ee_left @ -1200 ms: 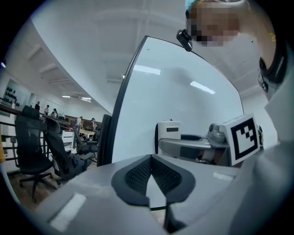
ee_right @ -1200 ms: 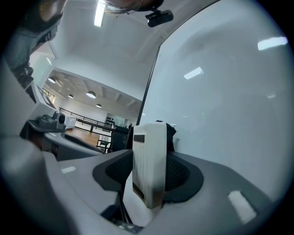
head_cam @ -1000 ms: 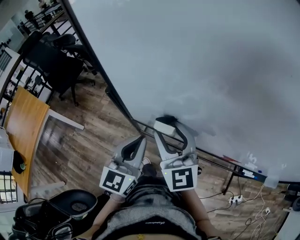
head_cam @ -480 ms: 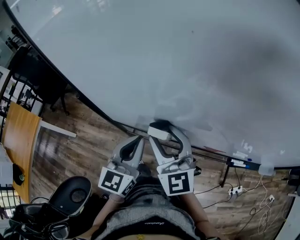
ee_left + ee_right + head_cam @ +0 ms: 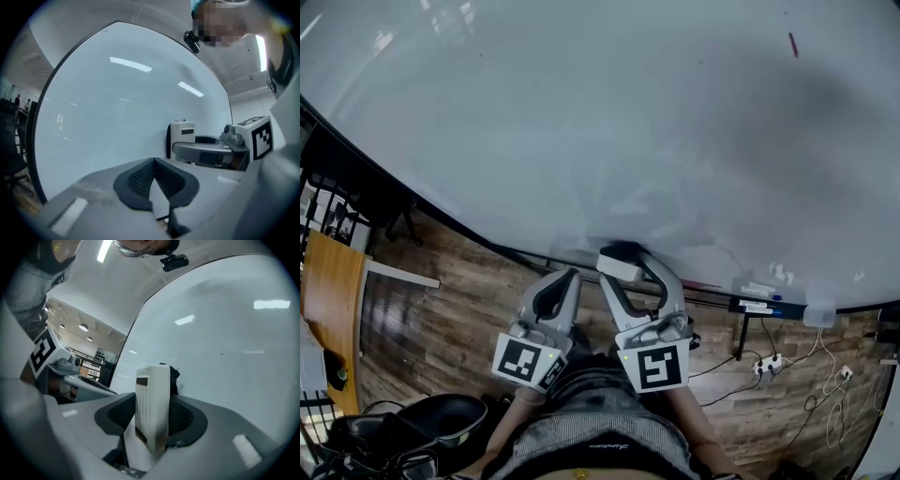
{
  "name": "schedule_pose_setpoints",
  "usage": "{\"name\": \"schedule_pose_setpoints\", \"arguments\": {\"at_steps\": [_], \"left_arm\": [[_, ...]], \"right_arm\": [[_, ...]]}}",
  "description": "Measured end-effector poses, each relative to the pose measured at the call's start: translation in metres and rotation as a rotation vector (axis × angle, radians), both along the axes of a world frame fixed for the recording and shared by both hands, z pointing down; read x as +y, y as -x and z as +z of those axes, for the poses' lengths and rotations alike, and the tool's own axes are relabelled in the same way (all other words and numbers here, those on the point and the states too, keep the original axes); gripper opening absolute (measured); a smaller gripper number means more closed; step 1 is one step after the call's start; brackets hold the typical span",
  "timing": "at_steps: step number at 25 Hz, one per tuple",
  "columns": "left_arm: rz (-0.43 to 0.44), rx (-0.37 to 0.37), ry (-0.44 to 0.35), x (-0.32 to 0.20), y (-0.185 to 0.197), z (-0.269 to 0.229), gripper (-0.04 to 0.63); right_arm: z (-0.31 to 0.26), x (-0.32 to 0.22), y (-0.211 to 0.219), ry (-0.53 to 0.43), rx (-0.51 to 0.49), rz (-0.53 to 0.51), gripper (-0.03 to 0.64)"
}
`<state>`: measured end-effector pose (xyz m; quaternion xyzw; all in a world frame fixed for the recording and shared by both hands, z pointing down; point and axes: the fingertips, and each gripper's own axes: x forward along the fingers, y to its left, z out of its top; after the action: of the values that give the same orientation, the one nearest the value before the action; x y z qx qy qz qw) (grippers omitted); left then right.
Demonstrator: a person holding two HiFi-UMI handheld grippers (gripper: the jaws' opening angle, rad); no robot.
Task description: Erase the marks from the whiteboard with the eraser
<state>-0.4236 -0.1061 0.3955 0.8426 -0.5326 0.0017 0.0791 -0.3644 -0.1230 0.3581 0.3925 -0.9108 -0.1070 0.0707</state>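
No print can be read: the eraser (image 5: 152, 399) carries a small dark label near its top end, too small to make out, and the script on the person's waistband in the head view is blurred. Each gripper's cube shows only black-and-white square markers. The right gripper (image 5: 628, 269) is clamped on the white eraser (image 5: 617, 266), which stands upright between the jaws with its dark felt side turned toward the whiteboard (image 5: 581, 112), at or just off the board's lower edge; contact cannot be told. The left gripper (image 5: 565, 277) sits just beside it, its jaws together with nothing between them. From the left gripper view the eraser (image 5: 183, 137) shows to the right, in front of the board. A short red mark (image 5: 792, 44) lies high on the board, well apart from the eraser, and faint pale marks (image 5: 781, 273) sit low at the right above the marker tray (image 5: 757, 306).
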Motion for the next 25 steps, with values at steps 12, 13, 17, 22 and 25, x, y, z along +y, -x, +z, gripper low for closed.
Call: {"name": "schedule_pose_setpoints", "arguments": {"at_steps": [12,13,17,22,25], "left_arm": [[-0.008,0.016,-0.001,0.010,-0.053,0.002,0.003],[-0.011,0.020,0.000,0.012,-0.055,0.002,0.003],[-0.016,0.034,0.016,0.018,-0.057,0.006,0.003],[0.036,0.027,0.022,0.017,-0.056,0.005,0.003],[0.073,0.024,0.023,0.012,-0.054,0.002,0.003]], "right_arm": [[0.004,0.003,-0.059,0.009,0.019,0.006,0.201],[0.005,0.004,-0.059,0.011,0.022,0.000,0.201],[0.001,0.004,-0.058,-0.003,0.010,-0.011,0.202],[0.000,0.003,-0.058,0.012,-0.034,0.024,0.202],[0.004,0.003,-0.058,0.039,-0.022,0.050,0.202]]}}
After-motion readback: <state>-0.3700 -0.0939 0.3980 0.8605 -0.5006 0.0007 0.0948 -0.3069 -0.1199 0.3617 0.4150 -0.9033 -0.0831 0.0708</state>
